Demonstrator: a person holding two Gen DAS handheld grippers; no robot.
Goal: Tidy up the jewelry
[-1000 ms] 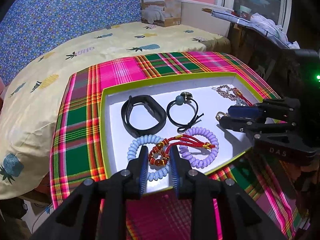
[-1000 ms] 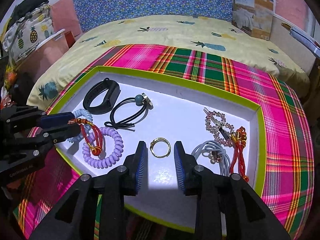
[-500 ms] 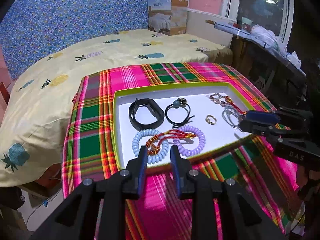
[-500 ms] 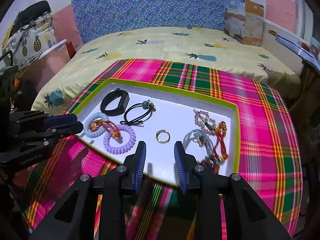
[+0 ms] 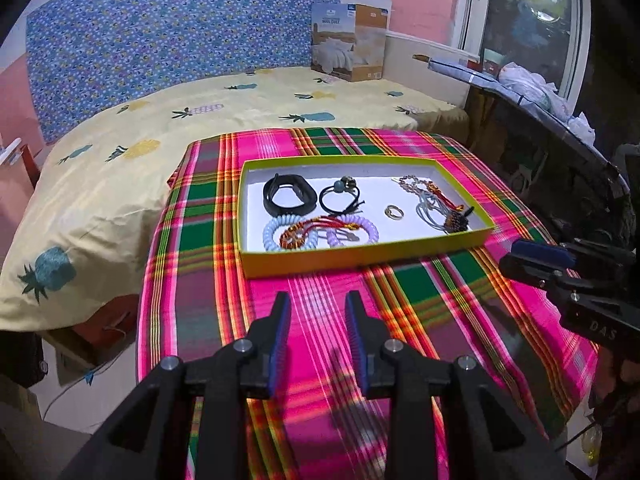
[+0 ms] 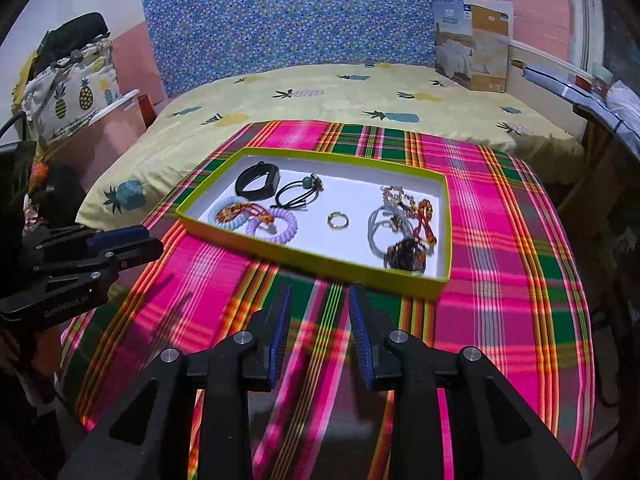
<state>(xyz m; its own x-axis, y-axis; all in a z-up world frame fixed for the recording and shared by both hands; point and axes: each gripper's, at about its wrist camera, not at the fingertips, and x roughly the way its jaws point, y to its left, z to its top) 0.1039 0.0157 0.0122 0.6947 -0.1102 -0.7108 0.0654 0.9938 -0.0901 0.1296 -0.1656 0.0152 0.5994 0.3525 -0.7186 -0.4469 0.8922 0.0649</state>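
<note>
A lime-rimmed white tray [image 5: 360,256] [image 6: 312,258] sits on the plaid cloth [image 5: 224,280]. In it lie a black band [image 5: 286,196], a black hair tie [image 5: 340,200], a pale blue coil [image 5: 276,232], a purple coil [image 5: 368,232], a red beaded cord [image 5: 320,226] across both coils, a gold ring [image 5: 394,212] [image 6: 338,220] and a tangle of bracelets [image 6: 400,228]. My left gripper [image 5: 318,300] [image 6: 128,240] hovers short of the tray's near wall, jaws opening, nothing between them. My right gripper [image 6: 318,294] [image 5: 536,256] hangs open and empty beside it.
Behind the cloth spreads a bed with a pineapple sheet [image 5: 160,140], a blue floral headboard [image 5: 180,40] and a quilt box [image 5: 348,48]. A dark cluttered desk [image 5: 540,120] lines the right. Bags [image 6: 68,80] are piled at the left.
Both grippers have drawn back and up from the tray to over the near cloth. The left jaws, earlier either side of the red cord, stand wider. The jewelry stays put.
</note>
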